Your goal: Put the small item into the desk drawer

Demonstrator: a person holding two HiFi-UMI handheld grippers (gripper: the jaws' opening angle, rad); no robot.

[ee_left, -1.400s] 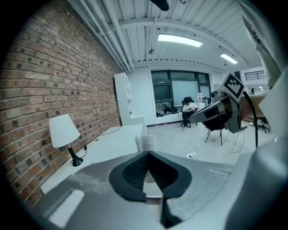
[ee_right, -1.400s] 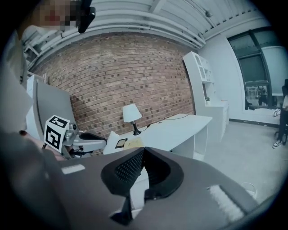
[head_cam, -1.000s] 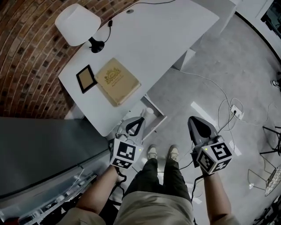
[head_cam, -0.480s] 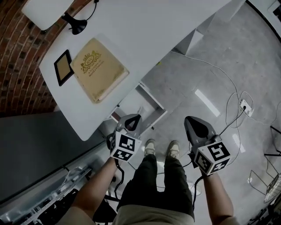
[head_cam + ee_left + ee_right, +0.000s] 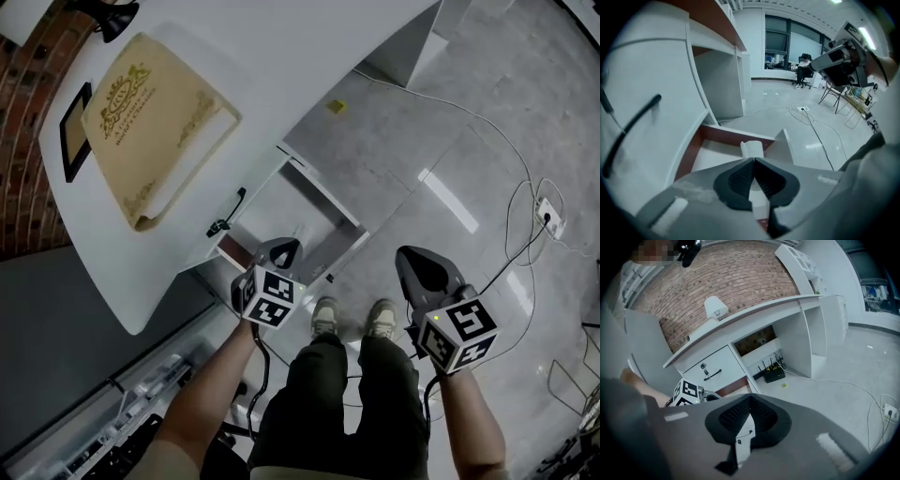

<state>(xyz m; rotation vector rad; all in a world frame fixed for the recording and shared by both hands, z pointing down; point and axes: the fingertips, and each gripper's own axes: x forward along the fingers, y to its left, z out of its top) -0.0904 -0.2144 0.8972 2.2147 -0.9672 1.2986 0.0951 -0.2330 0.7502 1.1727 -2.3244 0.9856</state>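
The desk drawer stands pulled open under the white desk, with red-brown inner edges and a pale floor. A small white item stands inside it near the front panel, and shows in the head view as a white item. My left gripper hangs over the drawer's near end. In the left gripper view its jaws meet in a closed line and the left gripper ends just short of the item. My right gripper is shut over the floor to the right, away from the drawer.
A tan book and a black tablet lie on the desk. Cables and a power strip run across the grey floor. The person's shoes stand between the grippers. A closed drawer with a black handle sits above the open one.
The head view has swung closer to the desk: the lamp has left the picture and the open drawer looks larger, right under my left gripper. Both grippers stay shut.
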